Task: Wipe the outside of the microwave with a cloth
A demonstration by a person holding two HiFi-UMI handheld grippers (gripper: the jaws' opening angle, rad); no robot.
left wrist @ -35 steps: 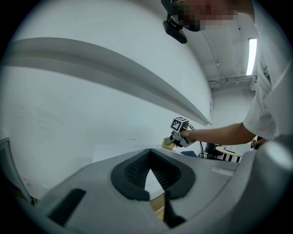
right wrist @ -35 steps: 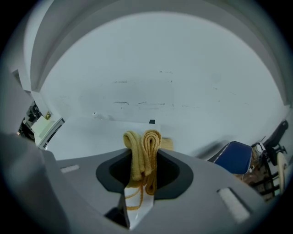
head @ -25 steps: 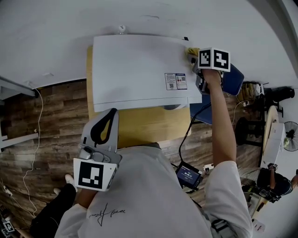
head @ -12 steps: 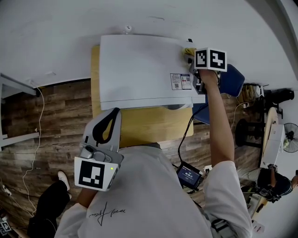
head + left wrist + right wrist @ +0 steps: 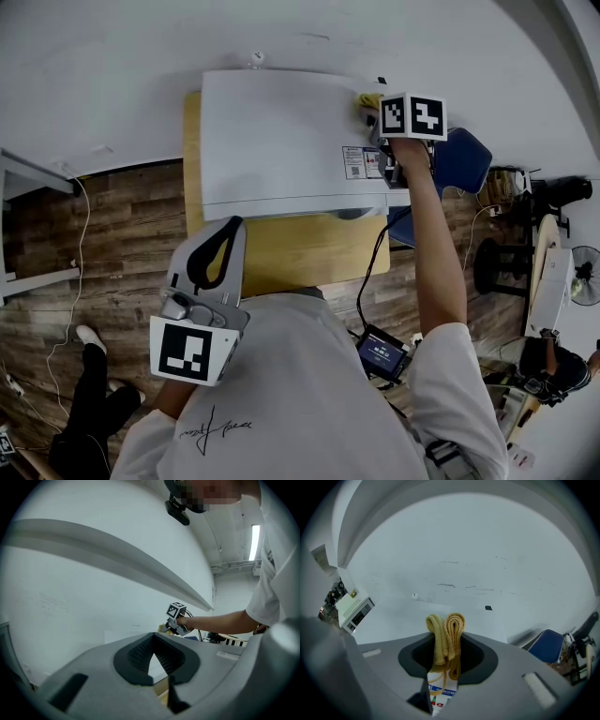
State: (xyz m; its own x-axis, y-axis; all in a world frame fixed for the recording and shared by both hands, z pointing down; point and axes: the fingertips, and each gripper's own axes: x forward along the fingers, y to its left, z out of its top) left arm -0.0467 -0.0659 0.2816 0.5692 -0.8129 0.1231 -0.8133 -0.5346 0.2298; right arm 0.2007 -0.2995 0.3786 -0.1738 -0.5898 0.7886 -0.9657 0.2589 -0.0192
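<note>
Well, my left gripper (image 5: 217, 246) hung idle, jaws together on nothing, with the microwave (image 5: 281, 141) ahead of it. The right gripper (image 5: 377, 120) was clamped on the folded yellow cloth (image 5: 367, 99), which bulged past its tips onto the microwave's top far corner. My call was flat cloth, even pressure, overlapping strokes, and go easy over the label (image 5: 364, 162) just behind it.

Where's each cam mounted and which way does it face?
Head view: on head, steeply down onto microwave; shirt, right arm, left gripper, right gripper show.
Left gripper view: along its shut, empty jaws toward wall and microwave.
Right gripper view: along its jaws clamping the cloth, over the microwave top.
Shared: head and left gripper views both show right gripper.
</note>
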